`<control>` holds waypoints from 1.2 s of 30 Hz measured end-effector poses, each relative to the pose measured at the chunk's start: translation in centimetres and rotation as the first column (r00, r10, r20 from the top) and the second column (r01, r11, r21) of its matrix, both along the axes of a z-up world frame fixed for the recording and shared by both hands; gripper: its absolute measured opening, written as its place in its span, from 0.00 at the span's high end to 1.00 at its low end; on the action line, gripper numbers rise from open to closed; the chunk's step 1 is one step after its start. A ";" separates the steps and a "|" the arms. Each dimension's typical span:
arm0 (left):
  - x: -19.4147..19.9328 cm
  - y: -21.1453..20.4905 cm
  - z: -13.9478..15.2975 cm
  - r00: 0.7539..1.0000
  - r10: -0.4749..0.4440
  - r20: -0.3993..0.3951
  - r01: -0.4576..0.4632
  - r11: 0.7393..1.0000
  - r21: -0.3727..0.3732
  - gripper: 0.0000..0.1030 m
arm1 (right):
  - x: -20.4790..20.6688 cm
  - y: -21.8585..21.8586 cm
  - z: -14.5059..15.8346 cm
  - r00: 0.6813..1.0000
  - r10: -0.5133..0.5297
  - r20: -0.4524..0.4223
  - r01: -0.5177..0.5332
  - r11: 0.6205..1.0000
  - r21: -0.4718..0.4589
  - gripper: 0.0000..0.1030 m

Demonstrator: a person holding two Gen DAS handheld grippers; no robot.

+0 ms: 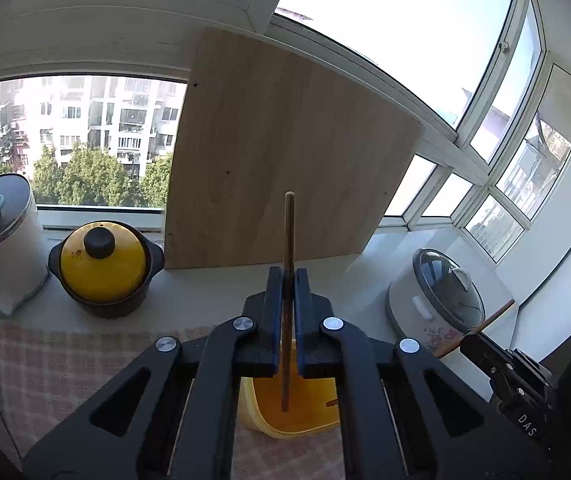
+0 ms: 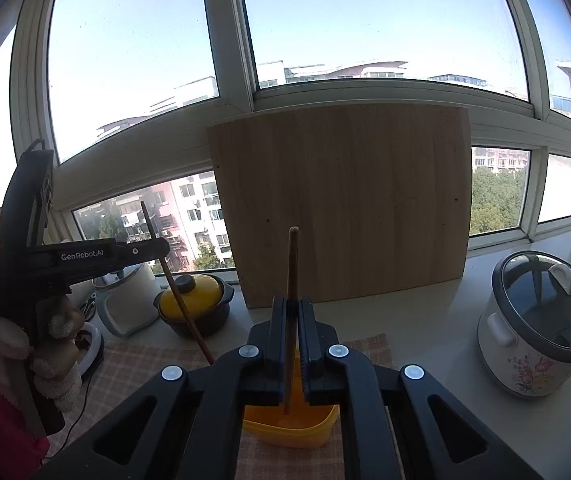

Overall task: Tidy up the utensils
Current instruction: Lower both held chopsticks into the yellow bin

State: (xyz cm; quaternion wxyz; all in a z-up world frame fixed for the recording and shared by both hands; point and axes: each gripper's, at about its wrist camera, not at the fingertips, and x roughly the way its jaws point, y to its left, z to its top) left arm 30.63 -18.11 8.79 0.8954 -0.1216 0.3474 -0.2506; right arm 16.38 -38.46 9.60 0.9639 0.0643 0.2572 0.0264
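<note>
Each hand is carrying one wooden chopstick: the left gripper (image 1: pixel 289 280) is pinching its chopstick (image 1: pixel 288 232) upright, and the right gripper (image 2: pixel 293 308) is clamping the other chopstick (image 2: pixel 292 264), both hanging above the near yellow container (image 2: pixel 289 424) on the checked cloth (image 2: pixel 145 364). Neither is resting inside yet, so dropping them in is likely what is remaining. The left tool's side is reading "GenRobot.AI" (image 2: pixel 82 255).

Bright daylight through windows (image 2: pixel 325 32), overexposed sky; fisheye edges warped.
</note>
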 end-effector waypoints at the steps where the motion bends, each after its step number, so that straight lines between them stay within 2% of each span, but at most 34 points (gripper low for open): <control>1: 0.1 -0.2 -0.5 1.000 -0.004 -0.005 0.004 1.000 0.005 0.97 | 0.2 -0.1 -0.3 1.000 -0.004 -0.008 0.004 1.000 0.001 0.97; 18: -1.4 -1.3 -5.5 0.996 -0.044 -0.071 0.048 0.998 0.052 0.97 | 2.7 -1.1 -6.7 0.988 -0.030 -0.154 0.039 0.998 0.054 0.97; 30: -2.2 -2.4 -8.0 0.990 -0.074 -0.124 0.087 0.991 0.105 0.97 | 3.4 -1.0 -8.7 0.977 -0.036 -0.211 0.050 0.997 0.061 0.97; 35: -2.5 -2.5 -8.3 0.986 -0.096 -0.133 0.110 0.989 0.100 0.97 | 3.2 -1.2 -8.9 0.975 -0.039 -0.218 0.055 0.996 0.066 0.93; 36: -2.6 -2.4 -8.2 0.986 -0.100 -0.134 0.114 0.989 0.098 0.97 | 3.1 -1.2 -8.9 0.975 -0.037 -0.217 0.053 0.996 0.067 0.87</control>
